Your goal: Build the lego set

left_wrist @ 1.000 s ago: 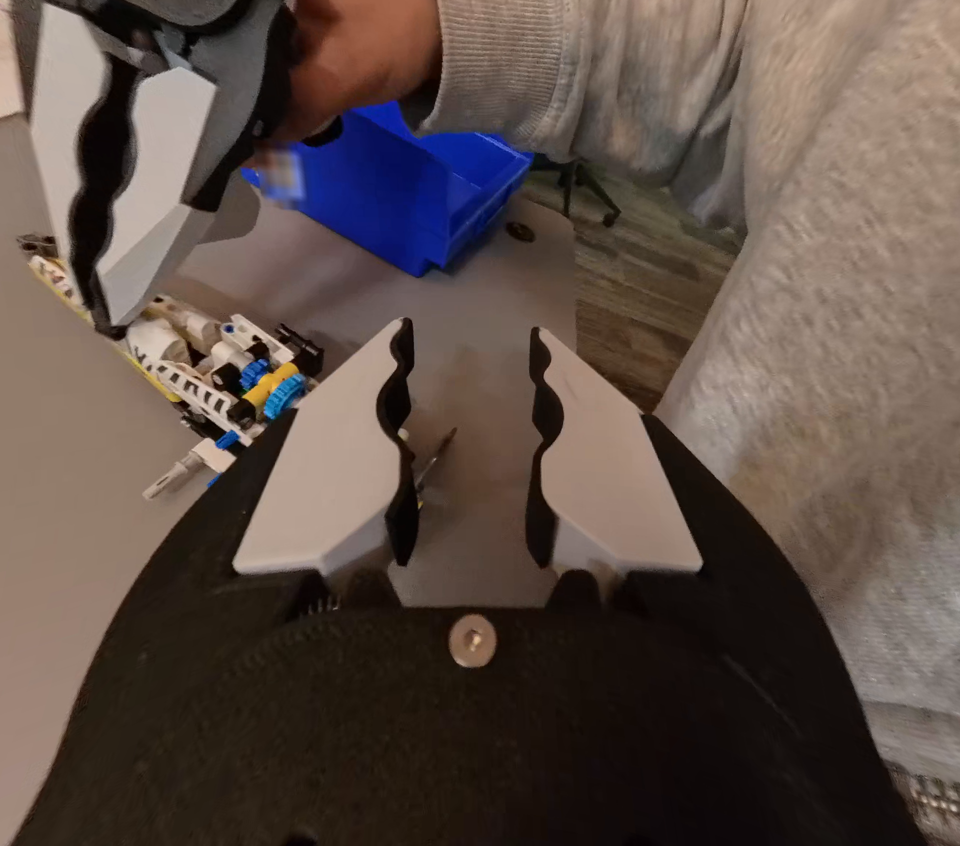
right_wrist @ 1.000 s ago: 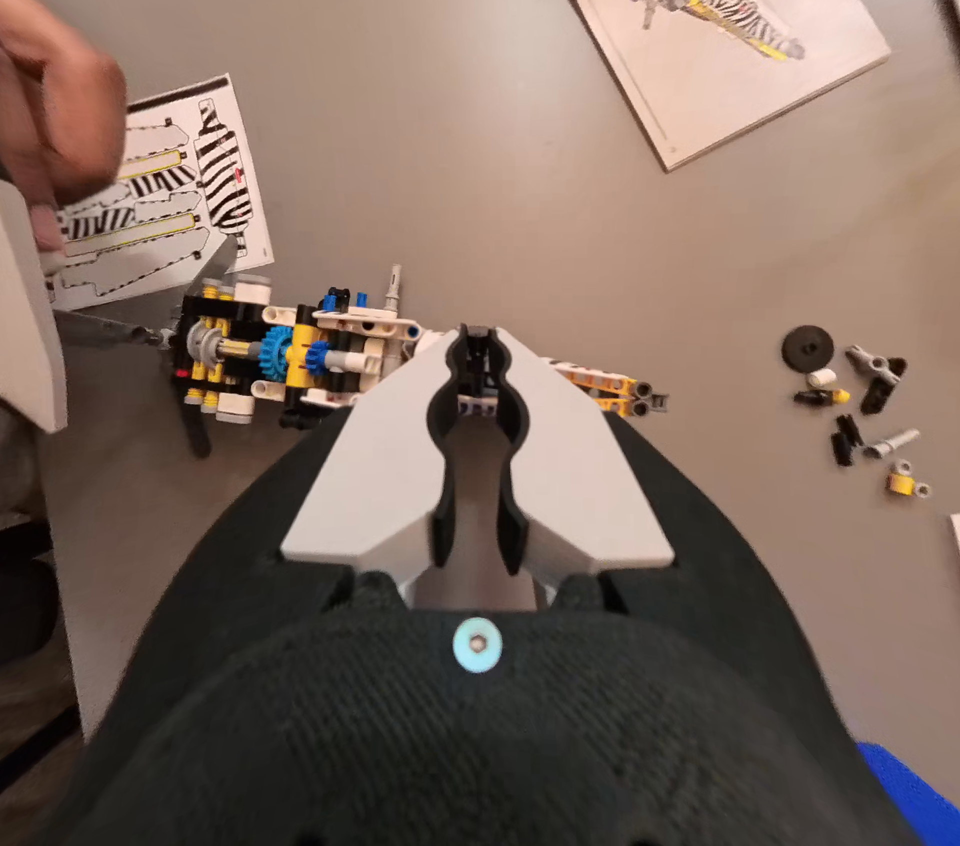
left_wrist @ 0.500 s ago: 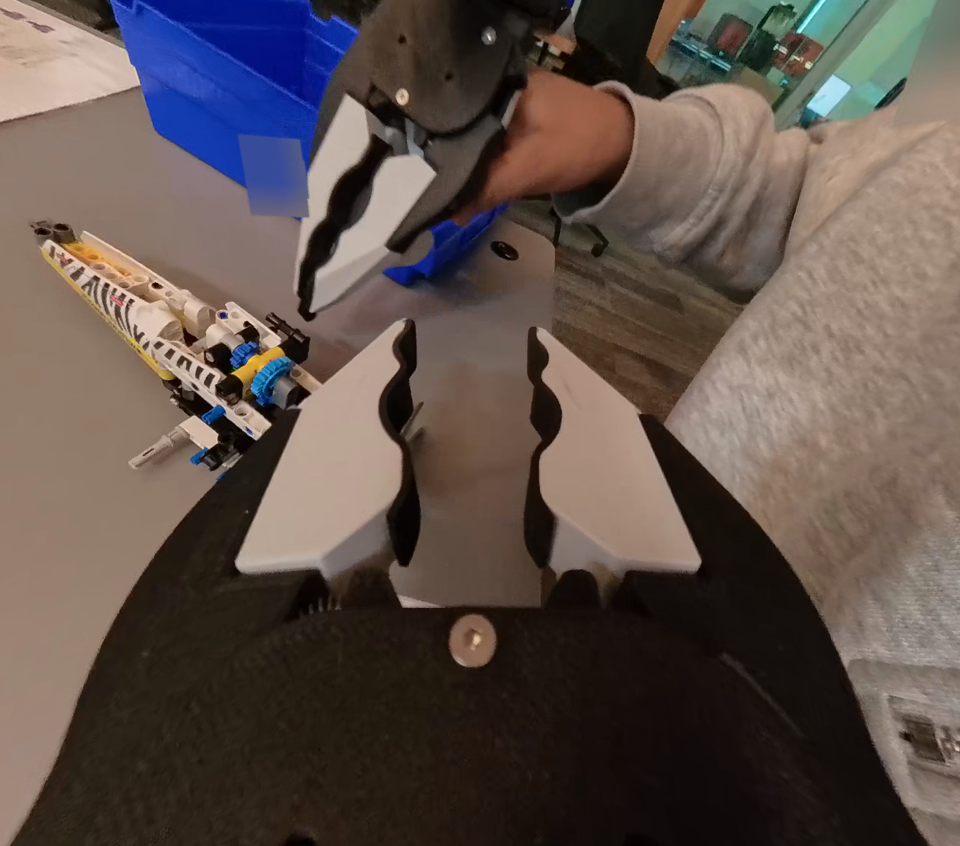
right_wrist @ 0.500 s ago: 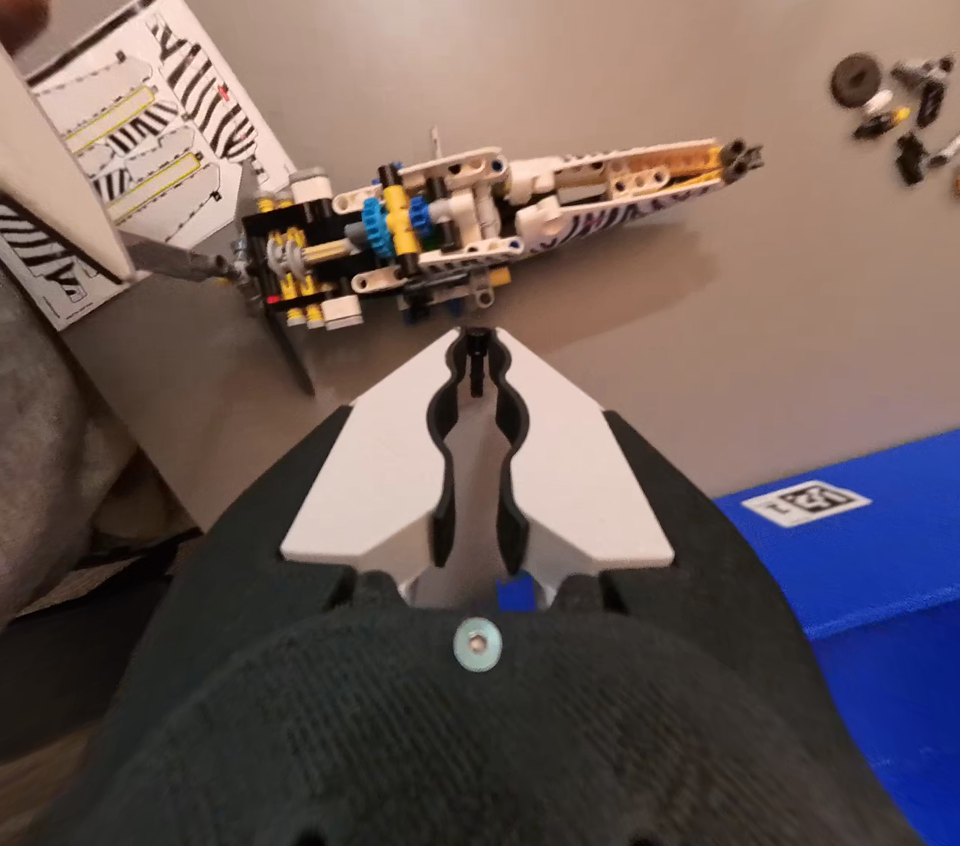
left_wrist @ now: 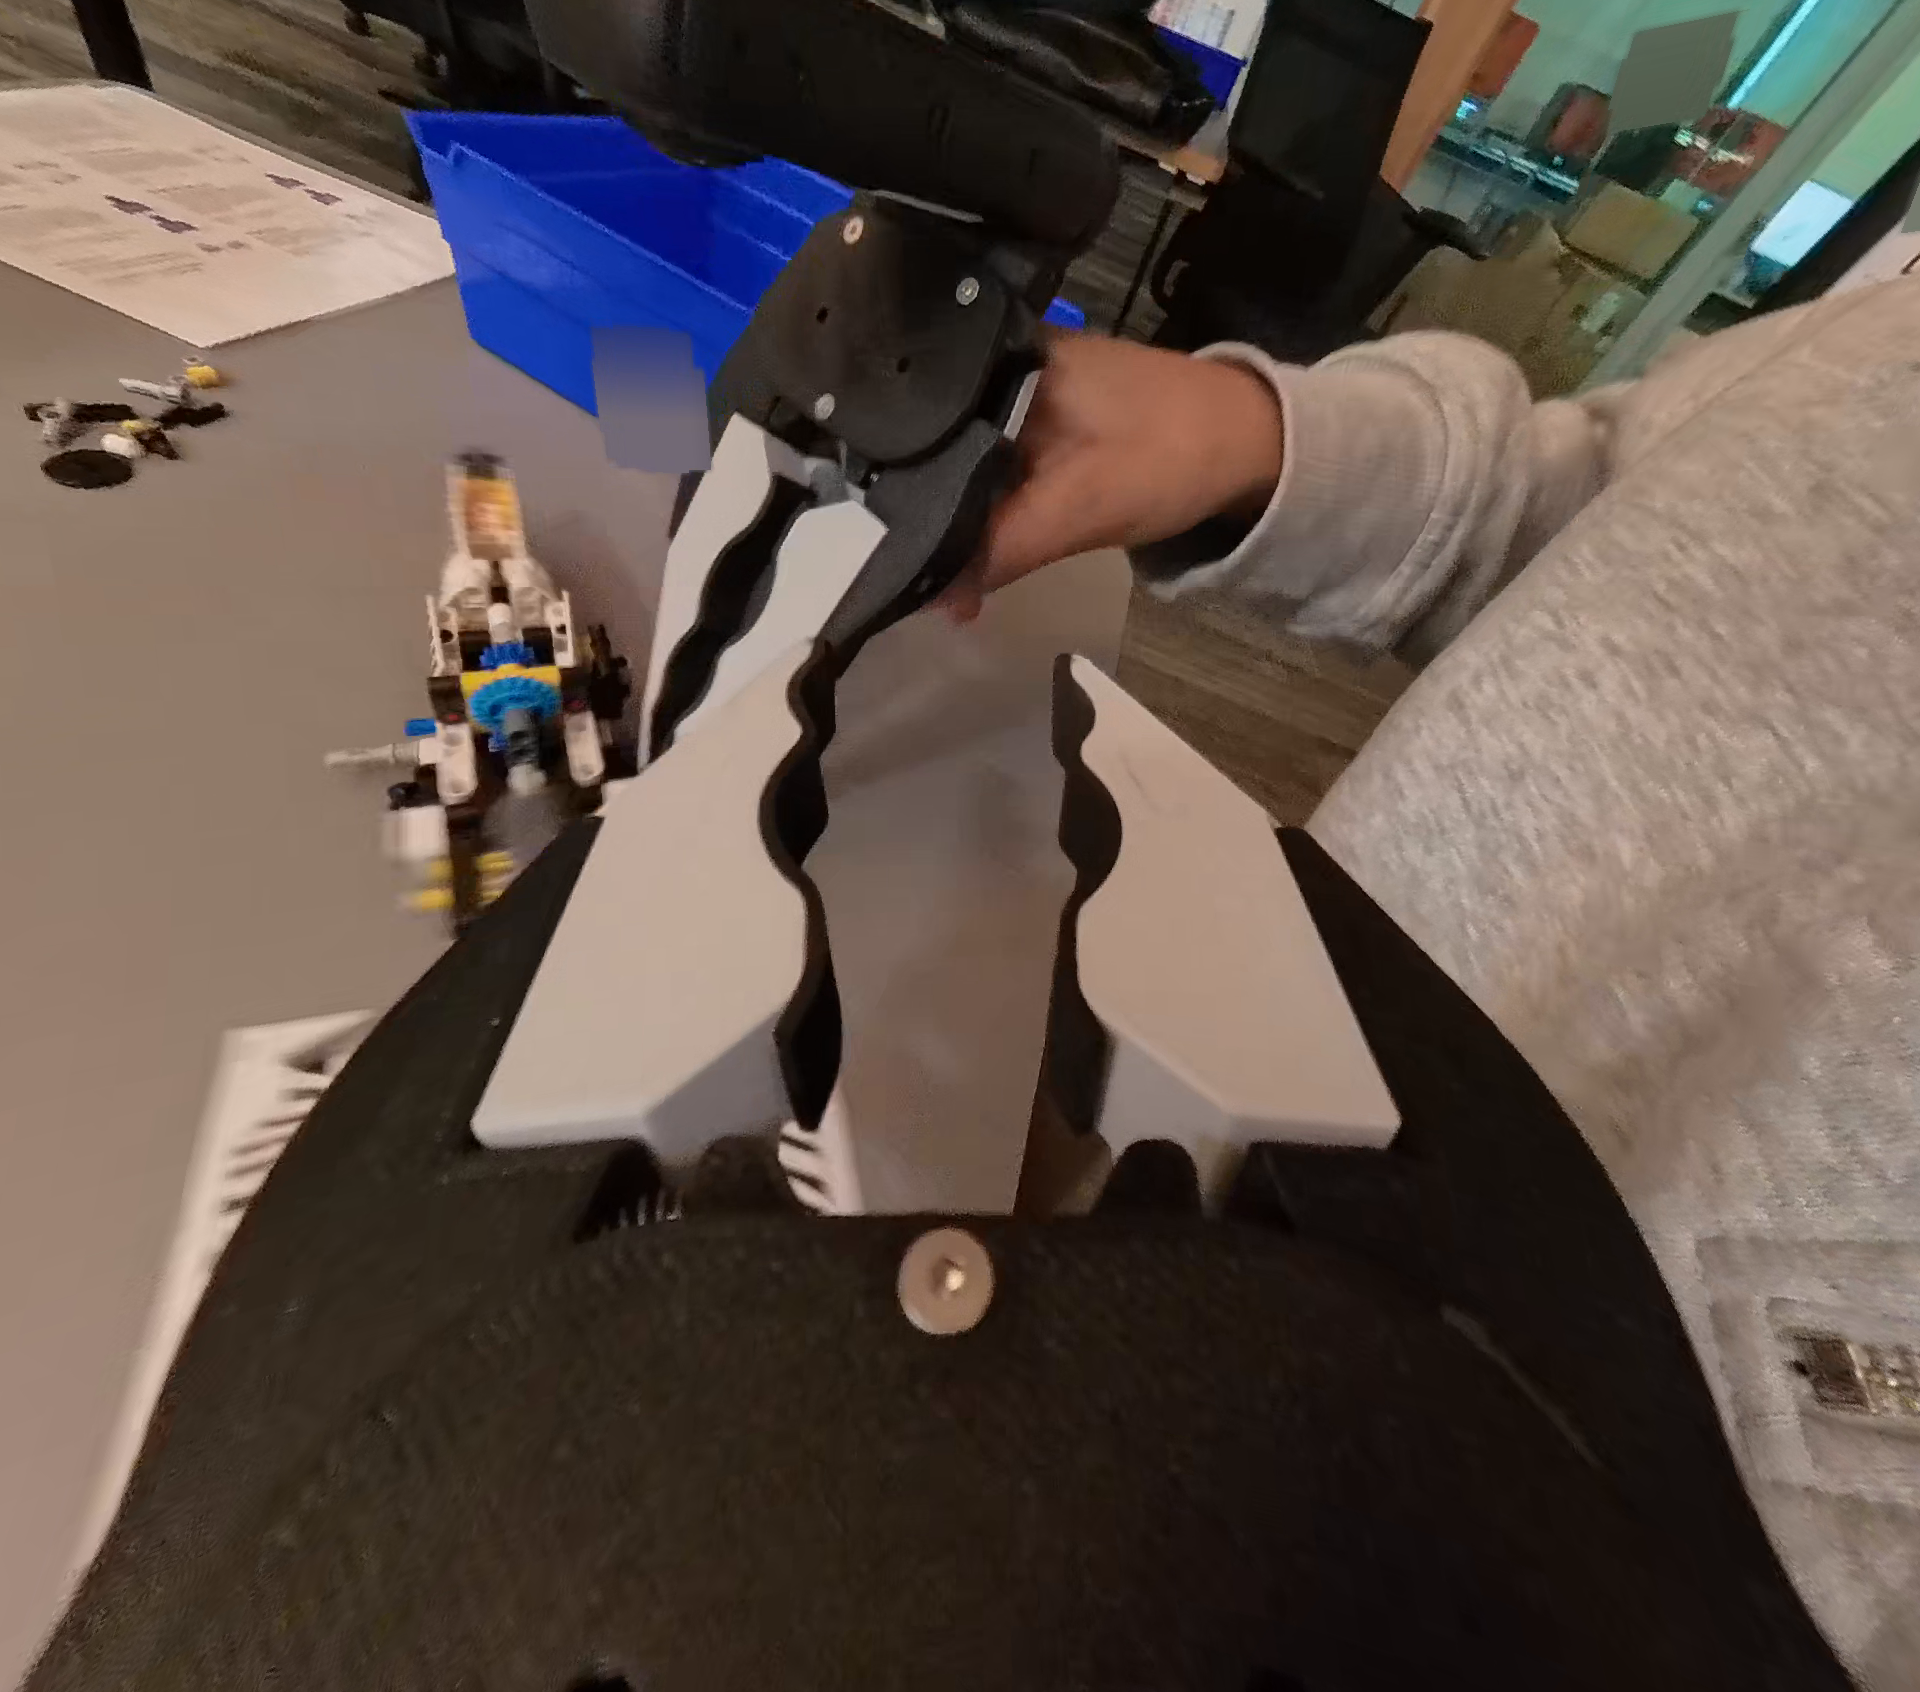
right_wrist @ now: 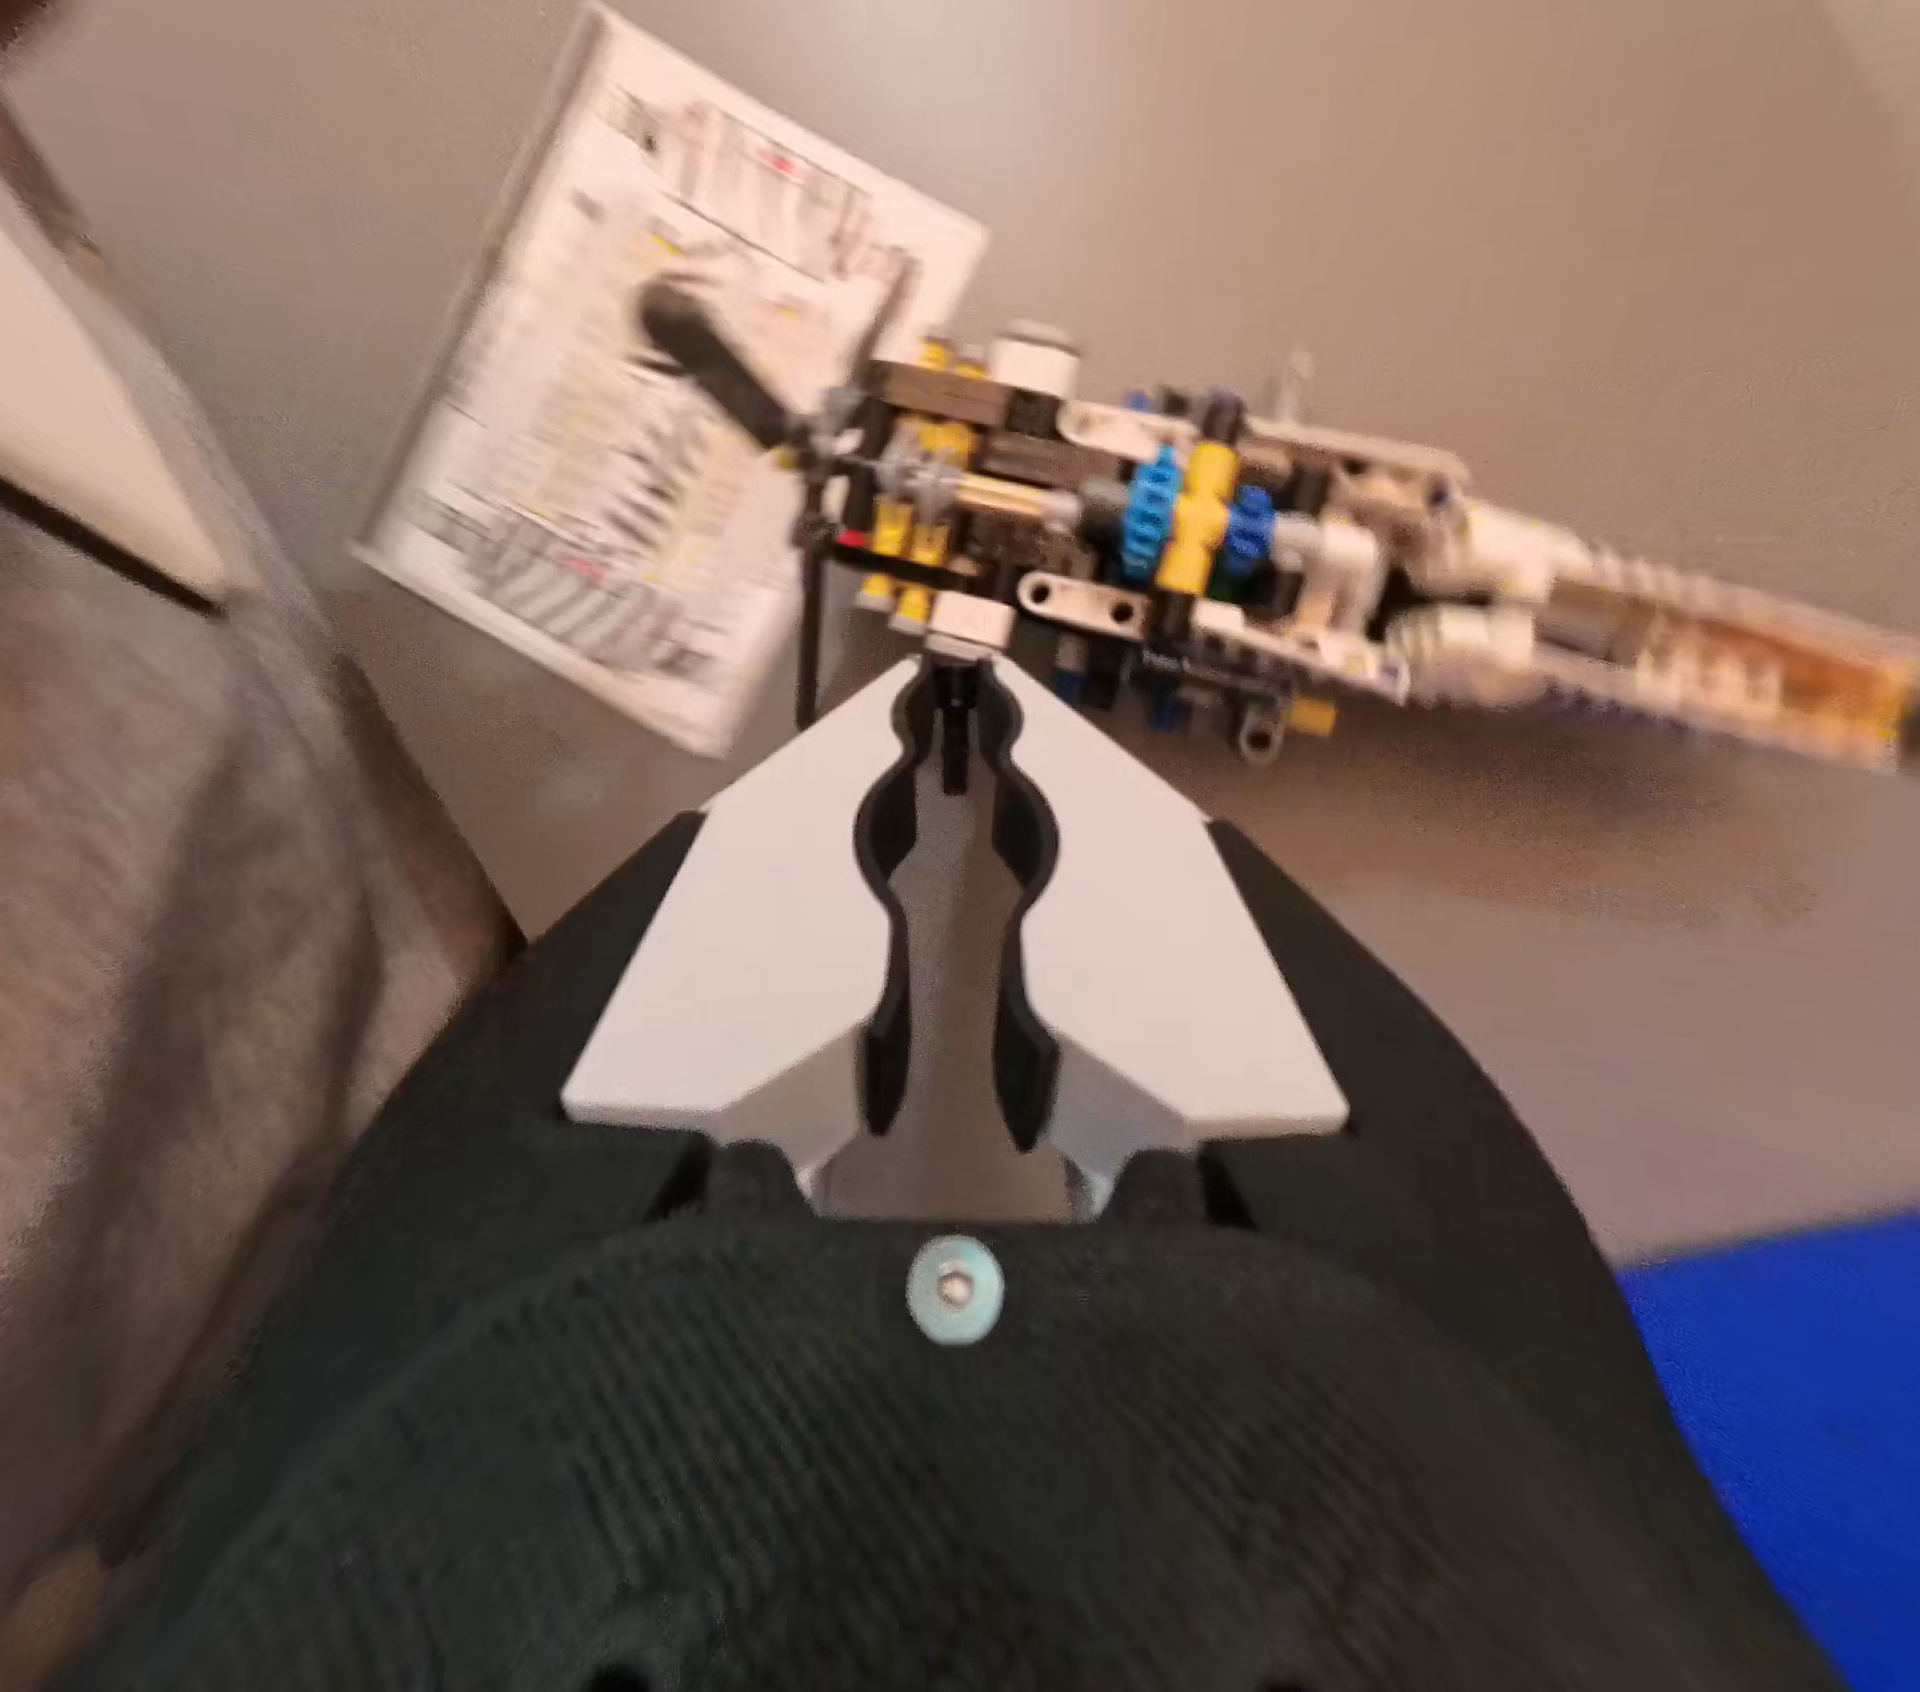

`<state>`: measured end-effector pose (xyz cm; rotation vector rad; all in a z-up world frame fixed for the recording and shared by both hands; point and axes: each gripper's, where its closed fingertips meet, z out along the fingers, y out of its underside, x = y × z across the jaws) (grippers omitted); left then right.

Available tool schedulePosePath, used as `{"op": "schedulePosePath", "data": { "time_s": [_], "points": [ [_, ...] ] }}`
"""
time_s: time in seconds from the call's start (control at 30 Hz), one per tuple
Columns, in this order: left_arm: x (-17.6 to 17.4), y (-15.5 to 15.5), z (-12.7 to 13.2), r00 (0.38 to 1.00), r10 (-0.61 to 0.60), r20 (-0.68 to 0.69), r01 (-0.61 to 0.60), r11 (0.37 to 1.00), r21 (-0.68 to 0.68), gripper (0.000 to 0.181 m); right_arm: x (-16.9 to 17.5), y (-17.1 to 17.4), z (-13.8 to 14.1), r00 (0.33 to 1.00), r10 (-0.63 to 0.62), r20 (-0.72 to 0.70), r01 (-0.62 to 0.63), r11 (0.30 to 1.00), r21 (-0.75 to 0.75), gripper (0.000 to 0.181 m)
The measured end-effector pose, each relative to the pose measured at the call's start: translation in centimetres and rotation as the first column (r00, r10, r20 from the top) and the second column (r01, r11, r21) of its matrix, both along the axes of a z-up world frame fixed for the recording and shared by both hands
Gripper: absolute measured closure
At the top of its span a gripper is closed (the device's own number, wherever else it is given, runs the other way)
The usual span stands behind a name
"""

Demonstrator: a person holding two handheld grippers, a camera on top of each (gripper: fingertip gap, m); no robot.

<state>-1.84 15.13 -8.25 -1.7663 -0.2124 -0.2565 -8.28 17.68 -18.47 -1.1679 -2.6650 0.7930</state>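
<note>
The partly built lego model (right_wrist: 1195, 530), white, yellow and black with blue gears and a zebra-striped nose, lies on the grey table (right_wrist: 1351, 84). It also shows in the left wrist view (left_wrist: 509, 707). My right gripper (right_wrist: 954, 676) is shut on a small black pin (right_wrist: 951, 738). Its tips are close to a white piece at the model's near side; I cannot tell if they touch. In the left wrist view the right gripper (left_wrist: 665, 707) points down just right of the model. My left gripper (left_wrist: 945, 676) is open and empty, above the table edge.
A striped sticker sheet (right_wrist: 665, 416) lies under the model's rear end. A blue bin (left_wrist: 623, 240) stands behind the model. Loose small parts (left_wrist: 114, 427) and an instruction sheet (left_wrist: 156, 208) lie at the far left. A grey-sleeved arm (left_wrist: 1403, 479) crosses on the right. Tip to tip, the grippers are about 12 cm apart.
The right gripper, still shut on the black pin, has come in low toward the model's near side. The left gripper has swung round and stays open.
</note>
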Motion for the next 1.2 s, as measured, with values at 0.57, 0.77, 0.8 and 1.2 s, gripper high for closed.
{"op": "schedulePosePath", "data": {
  "time_s": [0.57, 0.77, 0.8, 1.2],
  "points": [
    [-5.0, 0.6, -5.1, 0.989, 0.141, 0.039, -0.135, 0.983, -0.121, 0.142, -8.4, 5.9, 5.6, 0.926, -0.194, -0.323, 0.198, 0.980, -0.021, 0.176],
    [-6.4, 1.9, -7.0, 0.982, 0.186, 0.034, -0.176, 0.966, -0.191, 0.137, -9.5, 6.4, 0.3, 0.978, -0.096, -0.184, 0.128, 0.977, 0.170, 0.176],
    [-6.7, 1.8, -7.2, 0.981, 0.193, 0.035, -0.183, 0.963, -0.197, 0.138, -9.4, 6.4, 0.0, 0.982, -0.091, -0.165, 0.121, 0.976, 0.183, 0.176],
    [-8.3, -1.8, -8.6, 0.961, 0.259, 0.098, -0.233, 0.947, -0.223, 0.139, -1.6, -0.8, 0.8, 0.997, -0.043, 0.056, 0.048, 0.993, -0.104, 0.176]
  ]
}}
